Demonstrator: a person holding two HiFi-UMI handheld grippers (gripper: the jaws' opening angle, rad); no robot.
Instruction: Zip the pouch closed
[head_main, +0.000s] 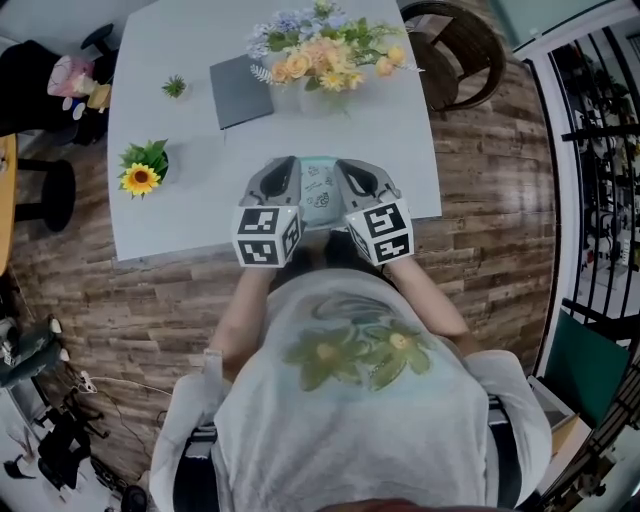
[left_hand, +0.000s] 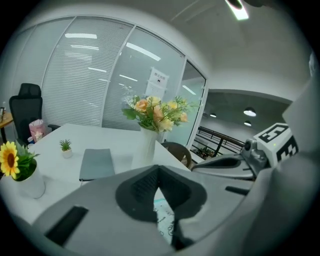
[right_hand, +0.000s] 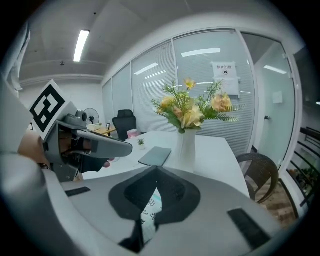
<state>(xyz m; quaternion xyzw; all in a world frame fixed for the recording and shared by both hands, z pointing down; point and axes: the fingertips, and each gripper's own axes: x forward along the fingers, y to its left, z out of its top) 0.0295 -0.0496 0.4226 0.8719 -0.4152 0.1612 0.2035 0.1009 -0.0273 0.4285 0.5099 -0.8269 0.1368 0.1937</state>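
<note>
The pouch (head_main: 321, 195), pale teal and white with doodle print, is held up between my two grippers above the near edge of the white table (head_main: 190, 215). My left gripper (head_main: 286, 172) is shut on its left end. My right gripper (head_main: 350, 172) is shut on its right end. In the left gripper view the jaws (left_hand: 159, 170) meet at the tips, and the pouch (left_hand: 165, 220) shows in the slit behind them. The right gripper view shows the same: gripper (right_hand: 157, 172) shut, with the pouch (right_hand: 150, 210) in the slit. The zip is hidden.
On the table behind stand a white vase of flowers (head_main: 322, 55), a grey notebook (head_main: 238, 90), a potted sunflower (head_main: 141, 175) and a tiny green plant (head_main: 175, 87). A wicker chair (head_main: 462, 50) stands at the far right, and a black office chair (left_hand: 22, 107) at the far left.
</note>
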